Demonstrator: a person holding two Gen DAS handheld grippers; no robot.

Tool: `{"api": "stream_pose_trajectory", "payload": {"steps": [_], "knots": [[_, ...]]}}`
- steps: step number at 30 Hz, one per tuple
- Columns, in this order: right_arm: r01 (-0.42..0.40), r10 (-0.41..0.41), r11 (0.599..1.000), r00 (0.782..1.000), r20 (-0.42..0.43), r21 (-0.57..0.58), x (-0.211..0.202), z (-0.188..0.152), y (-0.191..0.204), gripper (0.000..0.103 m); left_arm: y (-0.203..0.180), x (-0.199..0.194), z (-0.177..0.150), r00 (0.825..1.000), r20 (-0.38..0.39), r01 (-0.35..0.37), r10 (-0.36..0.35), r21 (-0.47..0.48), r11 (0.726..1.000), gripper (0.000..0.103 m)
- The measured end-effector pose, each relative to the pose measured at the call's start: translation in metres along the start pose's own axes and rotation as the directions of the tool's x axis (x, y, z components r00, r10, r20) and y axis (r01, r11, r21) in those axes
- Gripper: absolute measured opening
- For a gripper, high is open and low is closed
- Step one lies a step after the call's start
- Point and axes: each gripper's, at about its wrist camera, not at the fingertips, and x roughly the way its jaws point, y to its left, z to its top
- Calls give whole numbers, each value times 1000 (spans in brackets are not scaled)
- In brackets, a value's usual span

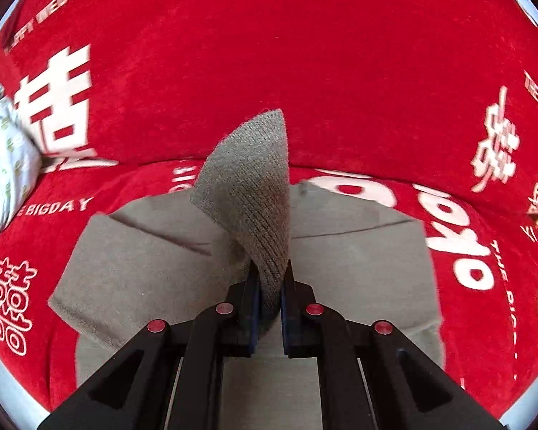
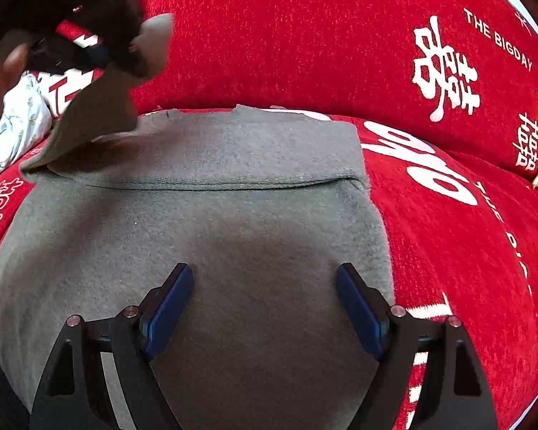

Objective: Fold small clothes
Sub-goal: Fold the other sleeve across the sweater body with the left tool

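A: Start on your left. What have you got there?

B: Your left gripper [image 1: 269, 279] is clamped tight on a ribbed cuff [image 1: 249, 193] of the grey sweater [image 1: 358, 258]. The cuff stands up from the pinch, fanning wider toward its rounded top edge.

A: And the sweater itself?

B: It lies flat on the red blanket [image 1: 269, 64], right under both your tools. It's a soft, fleecy grey knit, matte, with a fine vertical rib only on the cuff. In the right wrist view the lifted sleeve [image 2: 93, 114] rises as a slanted flap from the garment's left edge up to your left tool, which shows there only as a dark blur.

A: Which way does it run?

B: In the right wrist view its long axis runs away from you, toward the blanket's raised back. A folded layer crosses it side to side, leaving a straight rounded fold edge [image 2: 215, 184] across the middle.

A: The blanket?

B: Plush red pile with white printed characters and lettering. A pale floral cloth [image 1: 0, 165] sits at its far left edge.

A: And my right?

B: Your right gripper [image 2: 265, 304] stands spread wide over the sweater's near part, blue pads [image 2: 168, 308] apart, nothing pinched between them.
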Motion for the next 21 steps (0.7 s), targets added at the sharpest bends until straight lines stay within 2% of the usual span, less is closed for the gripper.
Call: {"api": "stream_pose_trajectory", "payload": {"steps": [7,13,17,21], "knots": [[-6,6,1000,1000,12,8,-5,-2,-6,85,-45,11,1,999,-23,41,-39,76,996,10],[-19,18,1000,999,32,11,-8,-7,-8,85,-66,32,-4,996,-67,72,-64,128,989,10],[-24,24,1000,999,45,14,-8,-9,-8,85,-74,49,-5,990,-104,105,-92,130,986,10],[-21,20,1000,998,55,10,-8,-10,-6,85,-77,57,-6,983,-105,160,-148,123,979,10]]}}
